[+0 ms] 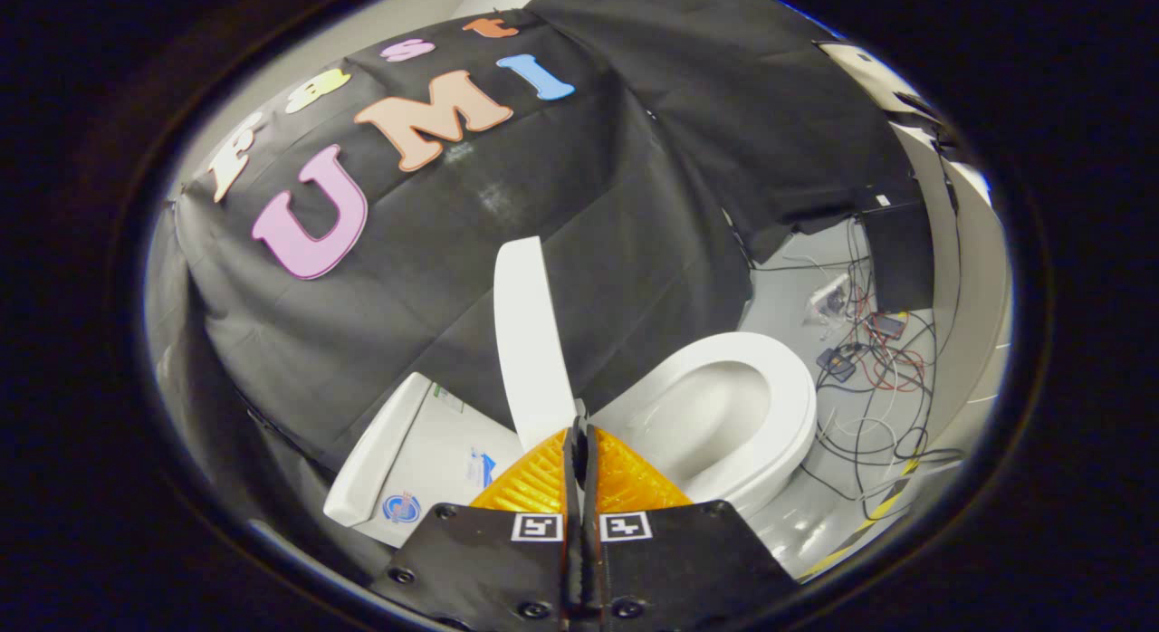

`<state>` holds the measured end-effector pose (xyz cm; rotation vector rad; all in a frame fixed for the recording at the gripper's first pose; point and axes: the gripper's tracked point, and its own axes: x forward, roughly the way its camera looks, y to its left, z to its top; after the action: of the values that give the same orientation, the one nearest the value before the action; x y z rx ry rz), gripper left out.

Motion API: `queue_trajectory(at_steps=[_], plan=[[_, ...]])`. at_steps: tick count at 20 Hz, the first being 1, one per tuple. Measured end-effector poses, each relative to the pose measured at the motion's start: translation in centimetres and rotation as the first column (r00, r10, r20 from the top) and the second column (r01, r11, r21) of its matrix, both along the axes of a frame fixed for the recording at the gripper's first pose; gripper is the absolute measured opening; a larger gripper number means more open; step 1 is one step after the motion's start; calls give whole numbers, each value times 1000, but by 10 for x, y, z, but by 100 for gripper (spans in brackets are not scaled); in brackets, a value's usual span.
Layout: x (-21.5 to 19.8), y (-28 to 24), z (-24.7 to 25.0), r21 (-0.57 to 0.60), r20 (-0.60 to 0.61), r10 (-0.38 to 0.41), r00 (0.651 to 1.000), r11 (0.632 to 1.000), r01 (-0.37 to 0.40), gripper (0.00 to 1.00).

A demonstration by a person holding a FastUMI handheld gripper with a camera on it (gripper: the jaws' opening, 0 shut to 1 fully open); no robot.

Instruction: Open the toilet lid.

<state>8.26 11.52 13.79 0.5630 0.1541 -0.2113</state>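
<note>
The white toilet lid (530, 338) stands raised, nearly upright and seen edge-on, just beyond my fingertips. To its right lies the open seat ring (786, 387) around the white bowl (702, 419). The white tank (412, 455) sits to the lid's left. My gripper (579, 428) is shut, its two fingers pressed flat together with nothing between them, tips right at the lid's lower end near the hinge.
Black cloth walls hang behind the toilet. On the grey floor (788, 292) beyond the bowl lie tangled cables (883, 392) and small devices. A yellow-and-black striped tape line (874, 510) runs on the floor near the bowl's front.
</note>
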Motion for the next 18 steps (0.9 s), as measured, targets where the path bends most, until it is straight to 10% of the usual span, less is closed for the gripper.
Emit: queue_trajectory(at_steps=[18], plan=[[10,101,23,-219,33,116,993,970,-107,1]])
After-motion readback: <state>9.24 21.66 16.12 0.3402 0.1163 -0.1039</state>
